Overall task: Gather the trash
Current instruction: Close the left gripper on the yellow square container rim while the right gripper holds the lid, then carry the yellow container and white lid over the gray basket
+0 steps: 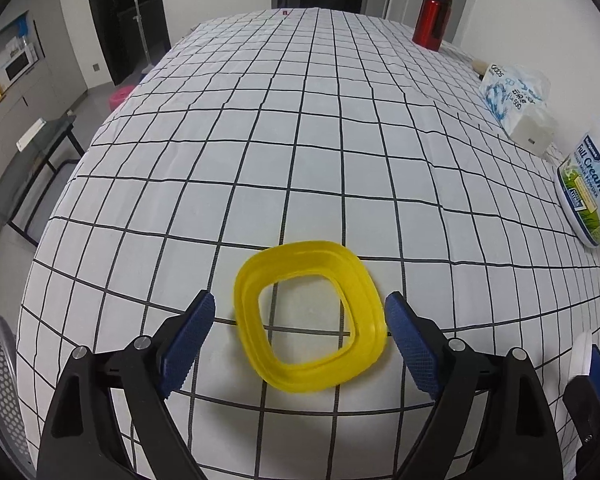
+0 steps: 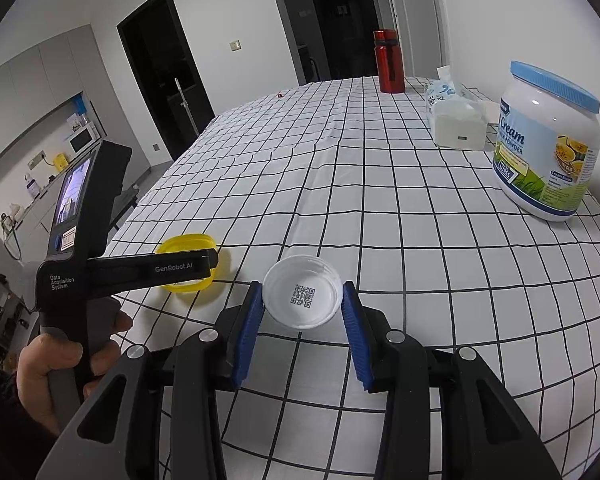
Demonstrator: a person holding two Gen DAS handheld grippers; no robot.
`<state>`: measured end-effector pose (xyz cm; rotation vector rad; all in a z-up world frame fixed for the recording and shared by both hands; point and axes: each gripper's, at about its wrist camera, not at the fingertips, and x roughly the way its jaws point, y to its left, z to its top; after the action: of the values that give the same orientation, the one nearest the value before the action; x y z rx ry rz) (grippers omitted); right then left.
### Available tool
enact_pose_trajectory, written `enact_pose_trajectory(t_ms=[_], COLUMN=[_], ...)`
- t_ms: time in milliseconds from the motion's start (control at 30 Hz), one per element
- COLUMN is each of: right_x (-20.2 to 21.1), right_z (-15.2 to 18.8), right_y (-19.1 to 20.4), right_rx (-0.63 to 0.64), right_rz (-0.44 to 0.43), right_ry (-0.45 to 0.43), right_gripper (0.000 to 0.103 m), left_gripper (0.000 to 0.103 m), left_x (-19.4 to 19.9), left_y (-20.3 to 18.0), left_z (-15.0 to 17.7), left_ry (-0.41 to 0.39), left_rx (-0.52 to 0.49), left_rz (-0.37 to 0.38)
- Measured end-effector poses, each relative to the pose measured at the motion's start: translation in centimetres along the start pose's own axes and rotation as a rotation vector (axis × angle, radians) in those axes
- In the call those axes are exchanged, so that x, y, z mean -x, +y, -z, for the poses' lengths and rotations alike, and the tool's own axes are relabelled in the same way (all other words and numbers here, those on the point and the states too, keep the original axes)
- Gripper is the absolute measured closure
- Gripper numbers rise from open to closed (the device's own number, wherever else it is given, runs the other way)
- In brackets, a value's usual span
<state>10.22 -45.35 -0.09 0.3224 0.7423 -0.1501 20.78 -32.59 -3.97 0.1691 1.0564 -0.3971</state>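
Note:
A yellow square plastic ring [image 1: 308,316] lies on the checked tablecloth [image 1: 300,140] between the fingers of my left gripper [image 1: 300,312], which is open; the right finger is at the ring's edge, the left one apart. The ring also shows in the right wrist view [image 2: 186,242], partly behind the left gripper's body. A white round lid [image 2: 302,297] with a QR code inside sits between the blue pads of my right gripper [image 2: 302,300], which is closed against its rim. In the left wrist view the right gripper shows only at the lower right edge [image 1: 592,380].
A red bottle [image 2: 388,61] stands at the table's far end. A tissue pack [image 2: 454,118] and a white milk-powder jar [image 2: 548,140] with a blue lid stand at the right. A perforated grey bin rim [image 1: 0,380] shows at the lower left, off the table.

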Motion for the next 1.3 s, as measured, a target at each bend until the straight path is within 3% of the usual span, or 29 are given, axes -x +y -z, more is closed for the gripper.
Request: enact_pose_trajectory(t_ms=[367, 500, 700, 967, 1300], right_x=[0.0, 0.0, -0.3, -0.1, 0.1], right_z=[0.1, 0.0, 0.2, 0.8, 3.0], right_y=[0.0, 0.0, 0.4, 2.7, 12.8], right_rx=[0.001, 0.003, 0.017, 0.04, 0.165], right_rz=[0.002, 0.003, 0.005, -0.029, -0.128], right_ry=[0.0, 0.0, 0.008, 0.013, 0.033], right_gripper=[0.064, 0.064, 0.064, 0.064, 0.064], left_gripper=[0.018, 0.031, 0.033, 0.033, 0.033], left_x=[-1.0, -1.2, 0.7, 6.6, 15.0], left_y=[-0.2, -0.7, -0.5, 4.4, 13.7], left_z=[0.1, 0.5, 2.1, 6.3, 12.0], left_ry=[0.021, 0.009, -0.044, -0.162, -0.303], left_rx=[-0.001, -0.032, -0.069, -0.042, 0.05], left_rz=[-0.021, -0.039, -0.033, -0.065, -0.146])
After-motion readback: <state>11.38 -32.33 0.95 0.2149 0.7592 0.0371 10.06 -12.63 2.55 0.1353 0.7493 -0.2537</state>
